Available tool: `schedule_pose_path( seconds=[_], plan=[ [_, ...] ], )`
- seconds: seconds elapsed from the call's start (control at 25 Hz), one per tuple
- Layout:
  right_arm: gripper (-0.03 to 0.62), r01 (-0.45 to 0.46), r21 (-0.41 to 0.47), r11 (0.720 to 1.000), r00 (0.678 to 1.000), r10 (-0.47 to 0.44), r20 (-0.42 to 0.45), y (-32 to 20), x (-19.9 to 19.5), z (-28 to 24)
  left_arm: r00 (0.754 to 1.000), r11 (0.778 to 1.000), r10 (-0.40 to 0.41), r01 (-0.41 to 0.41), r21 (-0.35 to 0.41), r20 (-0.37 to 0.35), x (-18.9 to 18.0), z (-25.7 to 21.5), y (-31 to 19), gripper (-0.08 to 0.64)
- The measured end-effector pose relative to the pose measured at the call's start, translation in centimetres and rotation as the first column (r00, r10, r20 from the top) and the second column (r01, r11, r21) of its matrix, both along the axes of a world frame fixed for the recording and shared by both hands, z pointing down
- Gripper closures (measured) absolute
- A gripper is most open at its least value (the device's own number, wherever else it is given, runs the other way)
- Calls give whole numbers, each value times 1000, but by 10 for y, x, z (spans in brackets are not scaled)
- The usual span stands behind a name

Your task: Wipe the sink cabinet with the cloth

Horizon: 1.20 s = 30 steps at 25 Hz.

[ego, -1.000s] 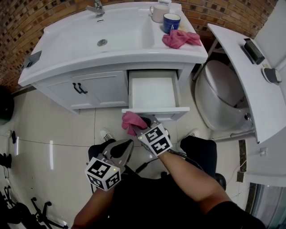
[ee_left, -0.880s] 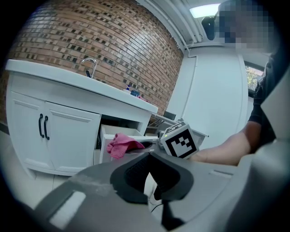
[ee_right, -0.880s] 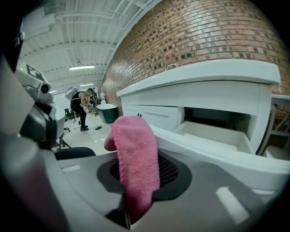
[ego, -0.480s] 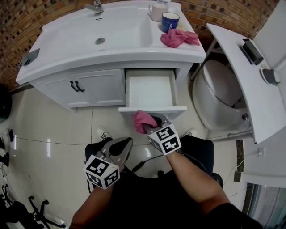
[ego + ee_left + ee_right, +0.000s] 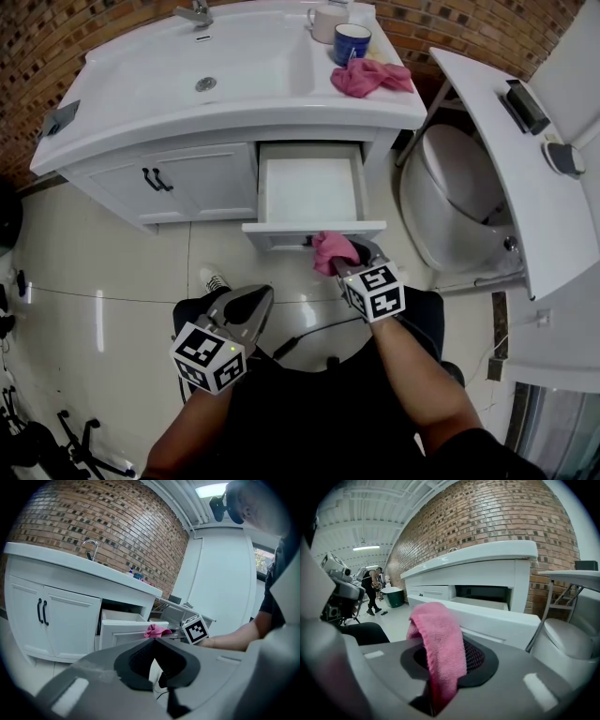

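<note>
1. Pictured pinching the pink cloth (image 5: 331, 250) in the right gripper (image 5: 345, 262), with jaws clamped on a fold of it and the rest bunched over their tips.
2. Just ahead of those jaws: the white drawer front (image 5: 314, 232) of the open drawer in the sink cabinet (image 5: 187, 183). Cannot tell from the head view whether the cloth touches it or stops just short.
3. Laid crosswise to the jaws, with the drawer front's long axis running left to right. Judged to call for a sideways sweep along it, not a push forward.
4. Held toward the right end of the drawer front, so with most of that face lying to the left of the jaws.
5. Shown in the right gripper view as a thick, looped-weave cloth (image 5: 439, 641) draped down between the jaws. Soft and limp, so likely to roll or drag under pressure. Beyond it, the drawer front (image 5: 497, 620) in plain white.
6. Hanging back, well short of the cabinet: the left gripper (image 5: 251, 302), with jaws pressed together on nothing. Clearly the farther of the two from the drawer.
7. Far beyond both sets of jaws, on the surface beside the basin: a second pink cloth (image 5: 367, 77) and a blue mug (image 5: 356, 42), apart from either gripper.
</note>
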State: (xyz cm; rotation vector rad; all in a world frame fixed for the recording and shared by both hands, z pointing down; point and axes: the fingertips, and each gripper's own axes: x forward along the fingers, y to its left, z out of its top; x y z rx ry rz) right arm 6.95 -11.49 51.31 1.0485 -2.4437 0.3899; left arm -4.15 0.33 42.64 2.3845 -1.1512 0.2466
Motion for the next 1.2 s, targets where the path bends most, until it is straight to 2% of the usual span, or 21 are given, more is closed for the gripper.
schedule_pose_path(
  seconds=[0.88,1.08,1.2],
  plan=[
    [499,-208,-18,978,978,207,-30,-9,106,-2,1000,1000,19,-19,-9,-13,5,-4,4,555],
    [499,-219,-25,975,975,218,-34,-6,117,-6,1000,1000,8,-8,-6,-13,1,-5,4,555],
    [499,-189,-44,981,982,188,-21,2,109,-12,1000,1000,-3,3,-6,-14,-1,-4,4,555]
  ],
)
